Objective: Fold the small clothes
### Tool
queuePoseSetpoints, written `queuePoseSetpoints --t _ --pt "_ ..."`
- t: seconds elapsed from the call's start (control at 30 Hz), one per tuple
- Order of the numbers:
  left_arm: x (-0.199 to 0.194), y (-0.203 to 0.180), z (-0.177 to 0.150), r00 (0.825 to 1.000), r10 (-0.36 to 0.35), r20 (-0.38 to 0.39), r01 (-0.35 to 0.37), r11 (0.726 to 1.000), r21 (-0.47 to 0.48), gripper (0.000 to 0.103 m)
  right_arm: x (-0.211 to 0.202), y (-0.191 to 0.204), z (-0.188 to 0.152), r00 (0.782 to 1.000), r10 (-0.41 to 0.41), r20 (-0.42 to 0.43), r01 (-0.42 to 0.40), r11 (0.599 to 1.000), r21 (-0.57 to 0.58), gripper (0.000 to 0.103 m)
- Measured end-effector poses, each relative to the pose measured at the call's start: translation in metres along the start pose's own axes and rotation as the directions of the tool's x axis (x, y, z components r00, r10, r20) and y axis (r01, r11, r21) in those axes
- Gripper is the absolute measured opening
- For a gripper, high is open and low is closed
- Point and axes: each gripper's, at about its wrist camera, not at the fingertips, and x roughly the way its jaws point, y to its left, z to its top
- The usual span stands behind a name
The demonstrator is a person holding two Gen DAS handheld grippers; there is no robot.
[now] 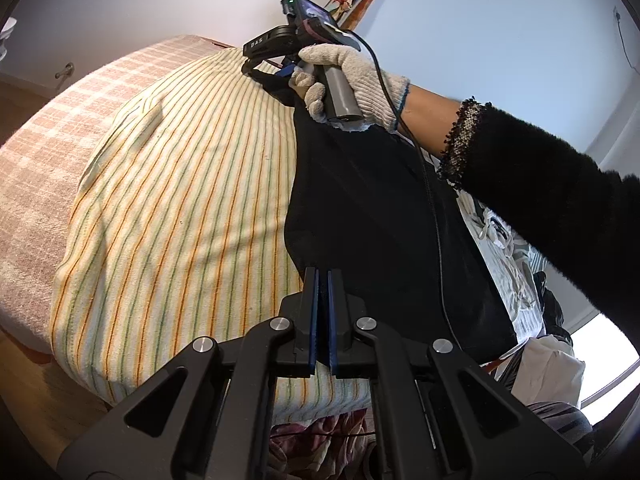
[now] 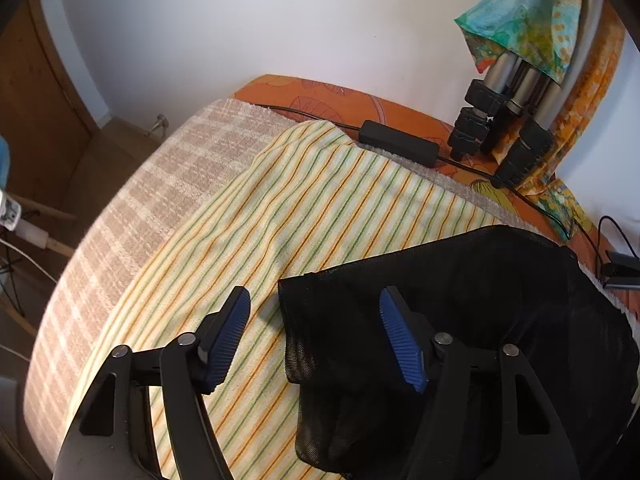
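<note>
On the bed, filling most of both views: a pink-and-white checked blanket, and over it a cream cloth with orange and green stripes, spread fairly flat. Along the far edge by the white wall, an orange leaf-print sheet.

On the right part of the striped cloth, the black mesh garment, loosely bunched, with one corner pointing out toward the middle of the cloth. To its right in the left wrist view, a heap of white and dark clothes.

Against the wall, folded tripod legs under a green-and-yellow patterned cloth; beside them a black power brick on its cable.

Above the garment, a fuzzy black sleeve with a beaded cuff, then a hand in a white knit glove wrapped round a grey gripper handle.

Right gripper: about half open, tilted steeply down over the garment's corner. Left blue pad above bare striped cloth, right blue pad above the mesh, with the corner's edge lying between them; neither pad pressing on it.

Left gripper: closed, blue pads drawn almost together, tips right at the garment's near edge. Cannot tell whether a fold of mesh is pinched there.

On the right gripper's black body, in white letters: "DAS". No other legible writing.
</note>
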Motion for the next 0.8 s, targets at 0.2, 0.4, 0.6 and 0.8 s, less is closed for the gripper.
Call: queuePoseSetpoints --t 0.2,0.4,0.6,0.8 --pt "0.002 -0.003 -0.002 1.000 0.028 0.005 -0.028 1.000 0.012 0.002 0.005 -0.001 -0.001 1.000 -0.005 0.002 0.005 1.000 -0.028 0.034" --pt "-0.004 -0.002 -0.007 0.993 0.114 0.022 -0.114 0.993 0.018 0.002 0.003 -0.002 0.001 1.000 -0.006 0.010 0.006 0.999 -0.032 0.006" --pt "0.006 0.001 -0.014 0.984 0.180 -0.012 -0.179 0.982 0.055 0.023 -0.006 -0.009 0.003 0.999 0.011 0.042 -0.010 1.000 -0.007 0.003" --pt "0.016 0.009 -0.019 0.990 0.135 -0.039 -0.133 0.990 0.040 0.002 -0.022 -0.026 0.002 0.996 0.038 0.079 -0.039 0.999 0.012 0.002"
